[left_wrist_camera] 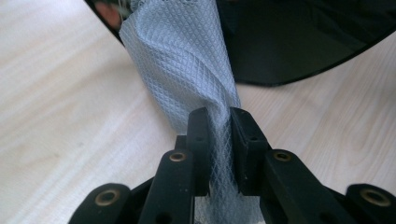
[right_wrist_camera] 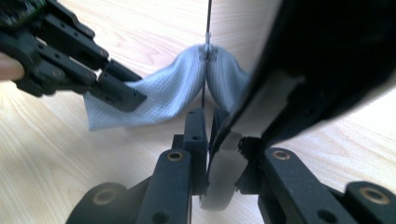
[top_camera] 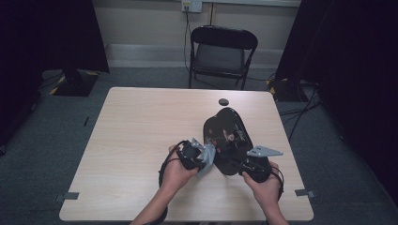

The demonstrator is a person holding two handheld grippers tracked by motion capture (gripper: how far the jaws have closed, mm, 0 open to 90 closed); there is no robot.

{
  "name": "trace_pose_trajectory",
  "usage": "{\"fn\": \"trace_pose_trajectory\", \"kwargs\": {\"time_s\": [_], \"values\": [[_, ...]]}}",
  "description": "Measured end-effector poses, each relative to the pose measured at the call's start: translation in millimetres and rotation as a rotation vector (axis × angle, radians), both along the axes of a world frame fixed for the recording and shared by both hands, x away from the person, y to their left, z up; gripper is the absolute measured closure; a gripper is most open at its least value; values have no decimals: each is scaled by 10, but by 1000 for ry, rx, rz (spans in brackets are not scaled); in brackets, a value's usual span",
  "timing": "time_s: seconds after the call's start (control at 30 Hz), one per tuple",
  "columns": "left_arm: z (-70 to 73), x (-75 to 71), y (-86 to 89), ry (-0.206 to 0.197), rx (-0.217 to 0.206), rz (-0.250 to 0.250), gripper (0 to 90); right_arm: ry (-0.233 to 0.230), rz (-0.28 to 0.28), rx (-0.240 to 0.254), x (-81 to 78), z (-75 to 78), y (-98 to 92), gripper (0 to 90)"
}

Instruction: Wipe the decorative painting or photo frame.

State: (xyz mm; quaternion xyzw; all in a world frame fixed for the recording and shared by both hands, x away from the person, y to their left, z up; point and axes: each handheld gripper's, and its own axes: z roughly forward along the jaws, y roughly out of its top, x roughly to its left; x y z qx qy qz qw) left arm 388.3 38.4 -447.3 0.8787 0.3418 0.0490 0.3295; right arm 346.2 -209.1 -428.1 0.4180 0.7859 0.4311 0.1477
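Here, lying on the right half of the table [top_camera: 141, 122]: a glossy black plate [top_camera: 228, 126], elongated and rounded, long axis running from the near edge by the person's hands away toward the far side, the narrower far end pointing roughly at the folding chair [top_camera: 222, 52]. Tilting up off the wood at the near end, rim raised, rather than lying flat. Showing a mirror-like surface with small coloured reflections near the middle; carrying no brand, label or writing that can be read.

Pinching the plate's near rim: the right gripper [top_camera: 256, 165], jaws closed tight on the thin black edge, seen plainly in the right gripper view [right_wrist_camera: 212, 116]. Pressing against the plate's left side: a pale grey cloth [left_wrist_camera: 182, 60] with a fine diamond weave, folded and draping against the rim. Clamping that cloth: the left gripper [left_wrist_camera: 218, 116], jaws closed on a bunched strip of the fabric; appearing in the high view [top_camera: 195, 157] just beside the plate's left edge.

Sitting apart beyond the plate's far end, on the bare wood: a small dark round object [top_camera: 223, 101], too small to identify. Hanging on the wall behind the chair: a socket [top_camera: 191, 5].
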Motion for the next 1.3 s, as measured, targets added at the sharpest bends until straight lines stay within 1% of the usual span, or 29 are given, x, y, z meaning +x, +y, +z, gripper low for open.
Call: {"fn": "trace_pose_trajectory", "kwargs": {"time_s": [0.03, 0.1, 0.13, 0.17, 0.2, 0.27, 0.33, 0.37, 0.4, 0.47, 0.53, 0.63, 0.7, 0.73, 0.77, 0.83, 0.87, 0.9, 0.93, 1.0, 1.03, 1.07, 1.17, 1.2, 1.27, 1.3], "values": [[-22, -2, 1, 8, 5, -6, 789, -1, 1, -2, -2, 0, 1, 782], [-97, -14, 11, 26, 17, -2, 790, 1, 0, 0, -1, 0, 0, 782], [-151, -23, 18, 45, 30, 3, 790, 0, 1, 0, -1, 0, 0, 783], [-179, -27, 27, 47, 25, -1, 791, 0, 1, 0, -1, -1, 0, 783], [-208, -41, 36, 47, 10, 0, 791, 0, 1, 0, -1, -1, 0, 782], [-204, -50, 43, 46, 14, 5, 792, -1, 2, 0, -1, -1, 0, 783], [-137, -44, 56, 42, 24, 4, 791, 0, 2, -1, -2, -1, 1, 783], [-101, -39, 66, 38, 22, 2, 792, -1, 1, 1, -2, -2, -1, 783], [-22, -33, 85, 20, 19, 7, 792, -1, 1, 2, -2, -3, -2, 783], [116, -18, 115, 2, 1, 5, 791, -2, 2, 1, -3, -4, -3, 783], [360, 0, 160, -42, -13, 19, 790, -1, 2, 1, -1, -3, -2, 782], [687, 38, 220, -97, -28, 26, 790, -2, 2, 1, -2, -5, -3, 783], [900, 54, 248, -127, -43, 26, 789, -3, 2, 2, -4, -5, -2, 783], [998, 59, 248, -145, -52, 26, 790, -2, 1, 1, -3, -4, -1, 782], [1095, 64, 245, -166, -53, 25, 789, -3, 2, 0, -4, -4, 0, 783], [1268, 69, 224, -191, -58, 15, 789, -2, 1, 1, -3, -4, 0, 783], [1341, 70, 212, -209, -64, 10, 789, -3, 4, -2, -5, -3, 1, 782], [1402, 63, 187, -214, -73, 10, 789, -4, 5, -2, -5, -4, 0, 782], [1461, 61, 167, -218, -75, -1, 789, -3, 3, 0, -3, -5, -2, 782], [1539, 54, 126, -231, -112, -14, 788, -4, 5, 1, 0, -7, -7, 782], [1569, 50, 102, -226, -115, -22, 788, -3, 4, 2, 0, -6, -6, 782], [1584, 48, 78, -234, -126, -22, 788, -5, 5, 1, 1, -6, -5, 782], [1588, 32, -3, -242, -121, -42, 789, -6, 7, 1, 1, -7, -7, 782], [1571, 34, -20, -245, -112, -54, 789, -6, 7, 2, 1, -8, -9, 782], [1512, 39, -46, -228, -112, -55, 790, -6, 8, 2, 0, -9, -10, 782], [1484, 43, -50, -222, -103, -57, 790, -6, 8, 2, 0, -9, -11, 782]]}}
